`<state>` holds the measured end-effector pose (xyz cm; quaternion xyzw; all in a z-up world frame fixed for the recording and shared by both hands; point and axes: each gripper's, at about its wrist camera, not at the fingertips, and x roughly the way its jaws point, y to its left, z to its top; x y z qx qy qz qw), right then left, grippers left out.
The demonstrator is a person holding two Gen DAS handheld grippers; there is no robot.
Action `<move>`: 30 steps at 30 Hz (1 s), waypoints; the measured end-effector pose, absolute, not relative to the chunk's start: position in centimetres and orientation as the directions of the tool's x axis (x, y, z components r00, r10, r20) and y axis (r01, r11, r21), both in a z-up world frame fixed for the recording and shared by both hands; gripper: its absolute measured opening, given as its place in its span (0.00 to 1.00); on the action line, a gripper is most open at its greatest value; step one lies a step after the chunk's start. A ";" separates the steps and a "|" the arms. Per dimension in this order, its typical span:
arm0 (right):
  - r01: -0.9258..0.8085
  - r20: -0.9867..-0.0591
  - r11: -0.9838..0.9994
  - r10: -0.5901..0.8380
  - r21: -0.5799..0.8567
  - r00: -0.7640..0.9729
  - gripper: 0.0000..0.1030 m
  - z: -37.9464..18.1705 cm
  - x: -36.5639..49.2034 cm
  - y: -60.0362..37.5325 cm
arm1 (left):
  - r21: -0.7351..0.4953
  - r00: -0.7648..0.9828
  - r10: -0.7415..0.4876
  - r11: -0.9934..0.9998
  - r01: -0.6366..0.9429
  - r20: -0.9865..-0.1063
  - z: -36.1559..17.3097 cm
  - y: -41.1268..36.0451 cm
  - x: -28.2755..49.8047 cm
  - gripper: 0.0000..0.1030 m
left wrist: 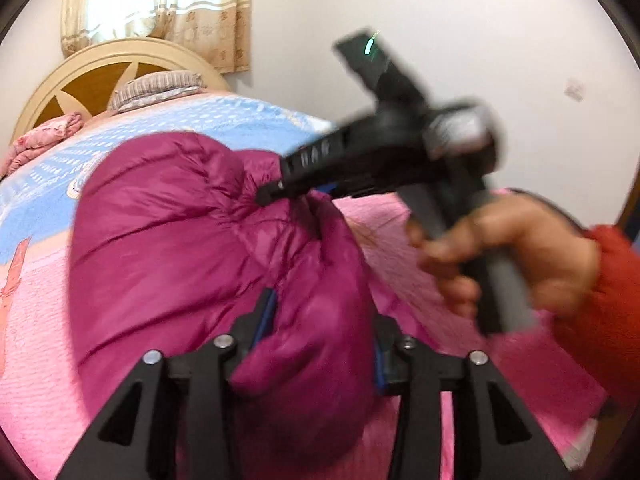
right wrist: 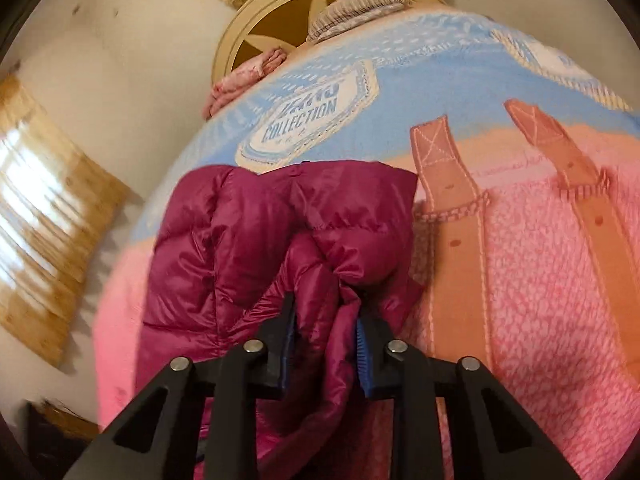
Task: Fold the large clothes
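Claws clamp magenta puffer jacket (left wrist: 192, 248): right claw (right wrist: 326, 336) pinching a fold, left claw (left wrist: 324, 332) gripping bunched fabric, bed (right wrist: 540, 280) beneath.

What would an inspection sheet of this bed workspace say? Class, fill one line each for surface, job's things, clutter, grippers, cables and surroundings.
Surface: bedspread, pink and blue, printed with straps and a badge.
Job's things: magenta puffer jacket, bunched on the bedspread.
Clutter: striped pillow and pink floral quilt by the headboard.
Grippers: left gripper has jacket fabric between its jaws; right gripper pinches a jacket fold.
Cables: nothing seen.
Surroundings: white wall, curtain.
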<state>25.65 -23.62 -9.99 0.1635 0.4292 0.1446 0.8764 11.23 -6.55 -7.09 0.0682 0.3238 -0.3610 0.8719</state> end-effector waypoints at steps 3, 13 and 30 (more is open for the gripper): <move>-0.170 -0.703 0.921 0.378 0.350 0.602 0.18 -9.2 25.5 -22.2 | -0.148 0.552 -0.609 0.737 0.660 -0.569 -4.4 -2.6 10.9 0.72; -0.212 -0.639 0.858 0.495 0.469 0.588 0.17 -10.3 28.1 -22.9 | -0.107 0.777 -0.404 0.908 0.405 -0.483 -1.6 4.0 17.7 0.81; -0.043 -0.532 0.688 0.598 0.724 0.600 0.14 -16.6 25.9 -27.6 | 0.060 0.673 -0.302 0.887 0.458 -0.675 -9.2 -9.2 24.6 0.93</move>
